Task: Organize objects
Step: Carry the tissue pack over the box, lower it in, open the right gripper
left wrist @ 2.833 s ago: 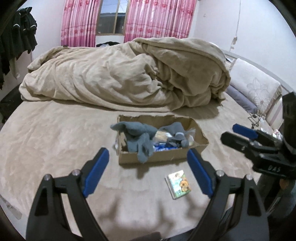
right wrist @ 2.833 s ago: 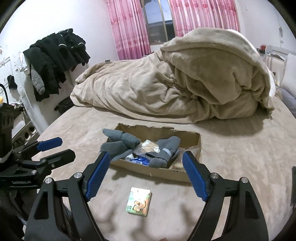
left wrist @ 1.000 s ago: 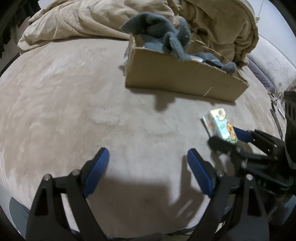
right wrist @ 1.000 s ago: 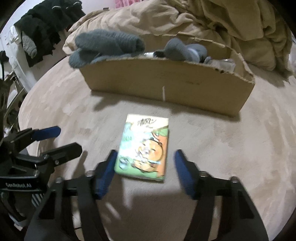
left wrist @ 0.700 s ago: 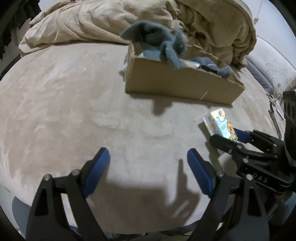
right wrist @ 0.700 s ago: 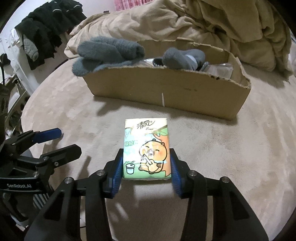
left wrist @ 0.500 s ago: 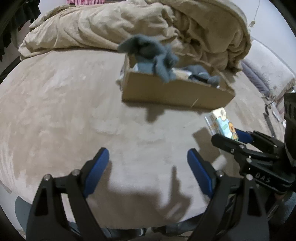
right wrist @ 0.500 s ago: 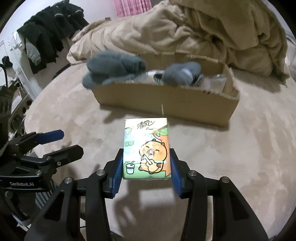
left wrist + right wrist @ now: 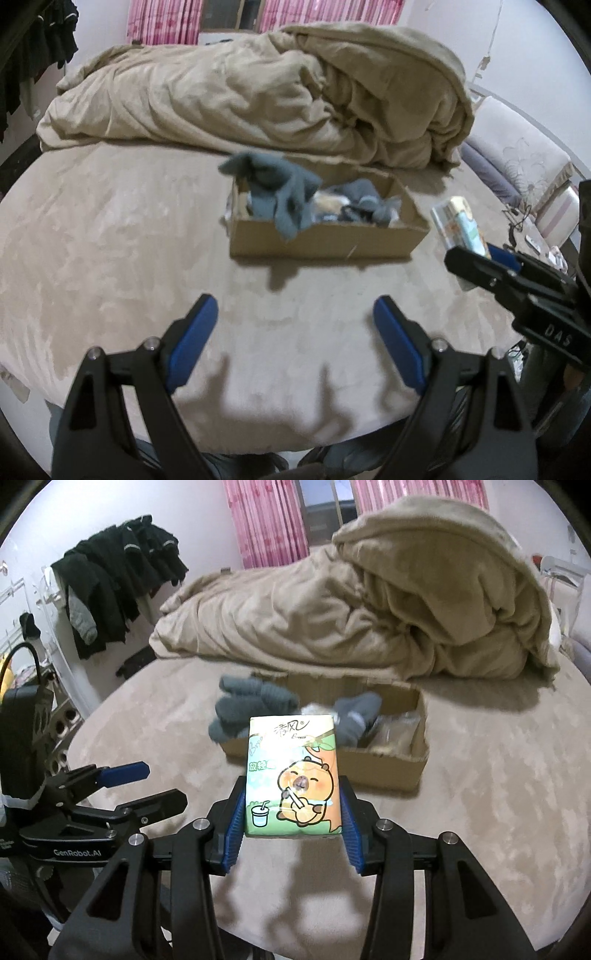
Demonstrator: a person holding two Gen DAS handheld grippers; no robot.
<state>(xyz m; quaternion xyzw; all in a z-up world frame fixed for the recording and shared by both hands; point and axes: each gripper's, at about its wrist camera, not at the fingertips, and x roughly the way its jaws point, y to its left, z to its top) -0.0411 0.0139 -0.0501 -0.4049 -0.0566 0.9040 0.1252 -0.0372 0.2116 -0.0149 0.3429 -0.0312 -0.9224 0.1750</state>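
My right gripper is shut on a tissue pack printed with a cartoon animal and holds it above the bed, in front of the cardboard box. The pack and the right gripper also show in the left wrist view, right of the box. The box holds grey socks and plastic-wrapped items; one sock hangs over its front wall. My left gripper is open and empty, above the bed nearer than the box; it also shows at the left of the right wrist view.
A rumpled beige duvet lies piled behind the box. The beige bed surface spreads around it. Dark clothes hang on a rack at the left. A pillow and headboard are at the right. Pink curtains hang at the back.
My right gripper closed on the tissue pack and lifted it off the bed toward the box. Both grippers rose and tilted up, so the box now appears farther away.
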